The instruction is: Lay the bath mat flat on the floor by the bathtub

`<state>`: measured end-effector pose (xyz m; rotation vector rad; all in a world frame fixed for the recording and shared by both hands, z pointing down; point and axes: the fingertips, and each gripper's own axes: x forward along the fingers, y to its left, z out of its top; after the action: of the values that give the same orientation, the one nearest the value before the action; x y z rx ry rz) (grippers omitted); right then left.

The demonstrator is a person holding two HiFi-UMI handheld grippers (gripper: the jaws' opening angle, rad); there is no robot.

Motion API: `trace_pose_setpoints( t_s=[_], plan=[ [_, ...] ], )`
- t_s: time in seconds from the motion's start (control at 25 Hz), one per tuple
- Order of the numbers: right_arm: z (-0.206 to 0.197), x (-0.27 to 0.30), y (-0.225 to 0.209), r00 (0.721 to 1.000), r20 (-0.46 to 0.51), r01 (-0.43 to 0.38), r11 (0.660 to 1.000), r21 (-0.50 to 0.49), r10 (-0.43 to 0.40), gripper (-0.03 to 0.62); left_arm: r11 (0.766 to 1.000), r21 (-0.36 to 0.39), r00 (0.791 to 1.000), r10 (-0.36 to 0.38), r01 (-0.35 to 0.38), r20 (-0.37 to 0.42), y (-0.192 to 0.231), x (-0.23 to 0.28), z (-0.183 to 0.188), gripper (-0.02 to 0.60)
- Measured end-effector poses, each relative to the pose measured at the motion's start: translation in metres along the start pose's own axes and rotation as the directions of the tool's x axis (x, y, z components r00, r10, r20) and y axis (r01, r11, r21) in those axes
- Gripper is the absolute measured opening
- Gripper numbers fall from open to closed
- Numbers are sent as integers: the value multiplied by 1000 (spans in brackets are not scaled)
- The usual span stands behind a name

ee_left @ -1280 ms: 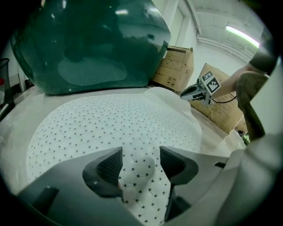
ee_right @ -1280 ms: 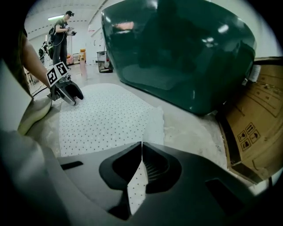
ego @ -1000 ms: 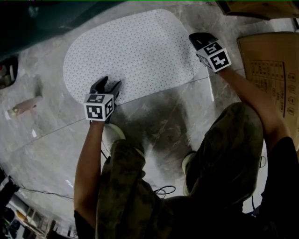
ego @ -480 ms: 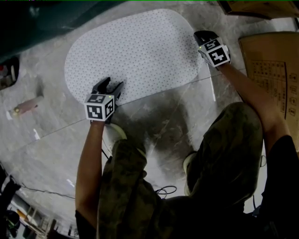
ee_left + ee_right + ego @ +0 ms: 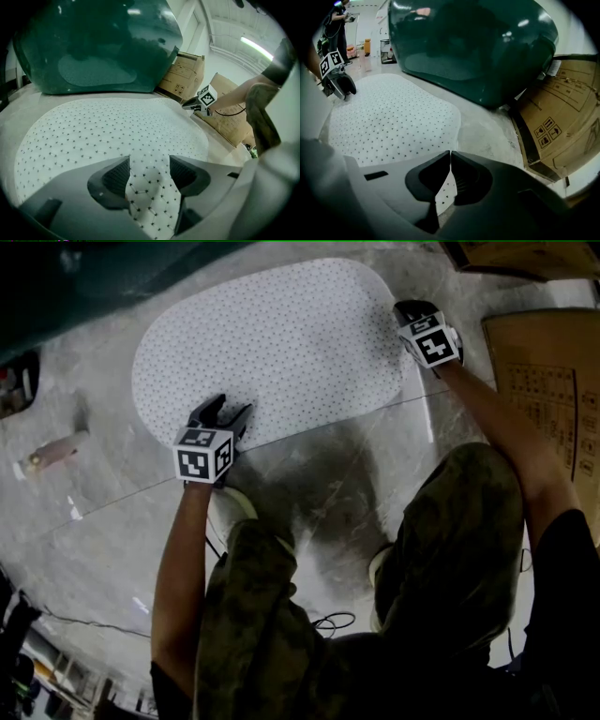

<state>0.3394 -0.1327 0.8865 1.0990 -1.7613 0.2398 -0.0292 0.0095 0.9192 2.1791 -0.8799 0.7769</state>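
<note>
head view: left claw (image 5: 228,410), right claw (image 5: 410,309) each tight on bath mat (image 5: 272,343) edge; right tips dark, indistinct

Wears camouflage trousers (image 5: 450,540) in olive and brown, a black short-sleeved top (image 5: 562,615) and pale shoes (image 5: 228,509). Bears on the left gripper (image 5: 228,409) a white cube (image 5: 203,454) printed with black square markers, and another like it on the right gripper (image 5: 412,308). Has dark jaws with ribbed inner pads (image 5: 116,176), set in smooth, rounded grey housings. Trails a thin dark cable (image 5: 232,112) from the right gripper.
</note>
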Motion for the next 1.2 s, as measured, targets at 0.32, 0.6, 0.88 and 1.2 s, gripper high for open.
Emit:
trace_pose_setpoints(
  t_s=[0.32, 0.6, 0.88, 1.2],
  plan=[
    [-4, 9, 5, 1000, -14, -7, 1000, -14, 7, 31, 991, 56, 993, 119, -120, 18, 35, -25, 6, 273],
    [-4, 13, 7, 1000, -30, -8, 1000, 4, 8, 31, 907, -186, 916, 395, -377, 70, 145, -87, 1, 273],
    [-5, 9, -9, 999, -16, 36, 999, 28, -36, 31, 817, -312, 869, 490, -485, -65, 187, -108, -49, 273],
    [10, 9, -22, 997, 52, 54, 985, 167, -64, 24, 786, -400, 867, 497, -471, -44, 189, -111, -47, 273]
  ],
)
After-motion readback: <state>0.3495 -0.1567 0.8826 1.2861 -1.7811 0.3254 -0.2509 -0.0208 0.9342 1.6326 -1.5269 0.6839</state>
